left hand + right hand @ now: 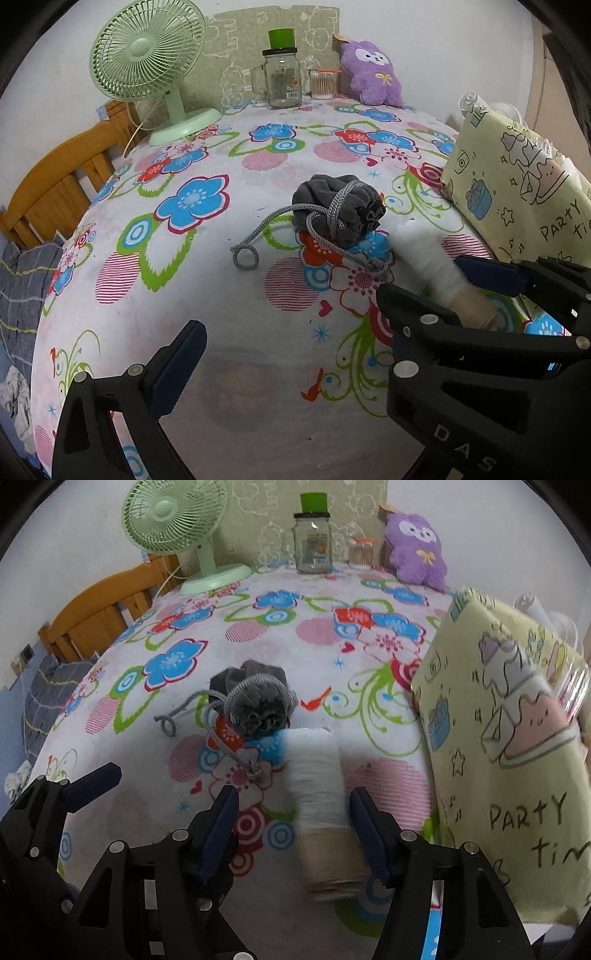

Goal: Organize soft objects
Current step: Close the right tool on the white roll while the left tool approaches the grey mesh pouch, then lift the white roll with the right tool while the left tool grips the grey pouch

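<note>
Two soft items lying on the floral cloth (332,635): white roll (317,775) between the right gripper (293,825)'s half-open jaws, awaiting centred closure; grey pouch (255,698) beyond; left gripper (291,306) gaping empty.

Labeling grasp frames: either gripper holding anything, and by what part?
Nothing is gripped. The right gripper straddles the white roll, right finger at its side, left finger clear. The left gripper is open and empty.

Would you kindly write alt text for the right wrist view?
The right gripper straddles a white-and-tan rolled cloth on a floral bedsheet, its fingers not yet pressing it. Behind lies a grey drawstring pouch; a yellow cartoon-print bag stands right.
</note>
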